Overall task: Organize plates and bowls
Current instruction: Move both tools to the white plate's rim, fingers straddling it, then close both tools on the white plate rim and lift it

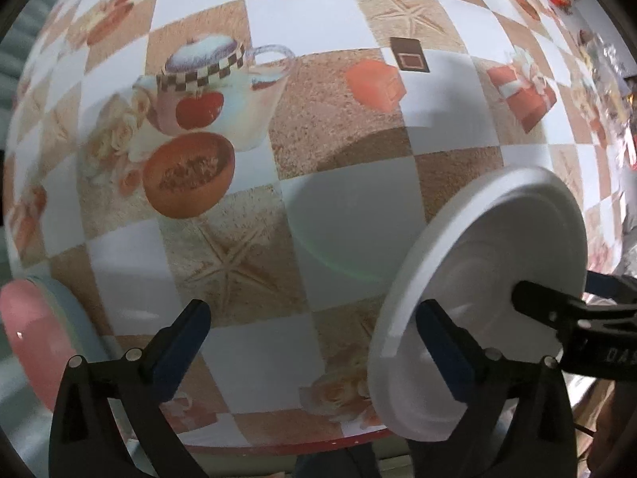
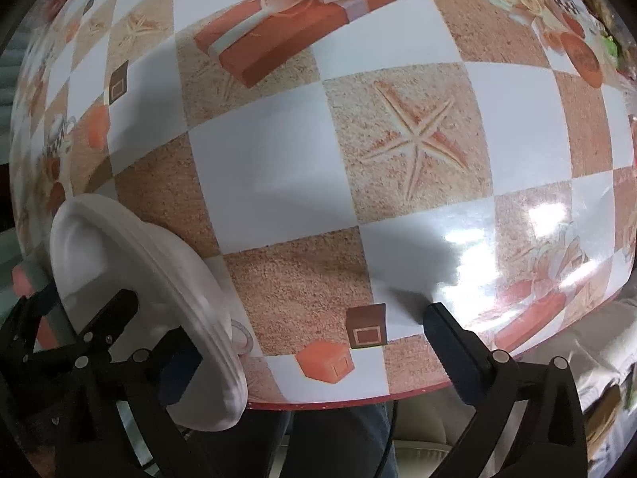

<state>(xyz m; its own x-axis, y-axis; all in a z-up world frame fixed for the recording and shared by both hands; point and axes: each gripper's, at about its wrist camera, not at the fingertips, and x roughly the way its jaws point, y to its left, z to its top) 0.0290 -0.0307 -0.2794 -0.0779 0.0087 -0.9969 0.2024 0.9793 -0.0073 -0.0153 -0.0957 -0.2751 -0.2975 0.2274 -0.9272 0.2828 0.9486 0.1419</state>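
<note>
the checked worktop (image 1: pixel 318 20) ends just below your tilted plate (image 1: pixel 477 298). both sets of jaws look spread, neither visibly pinching it, so it could slide off the edge.

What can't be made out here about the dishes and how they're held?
1. White plate: what supports it. In the left wrist view, a finger of the open left gripper covers its lower face. In the right wrist view, the plate's rim hides a finger of the open right gripper.
2. Pink and pale blue dishes: left wrist view, cut off by the lens edge; plates or bowls, unclear.
3. Clutter at far right: left wrist view, too small and blurred.
</note>
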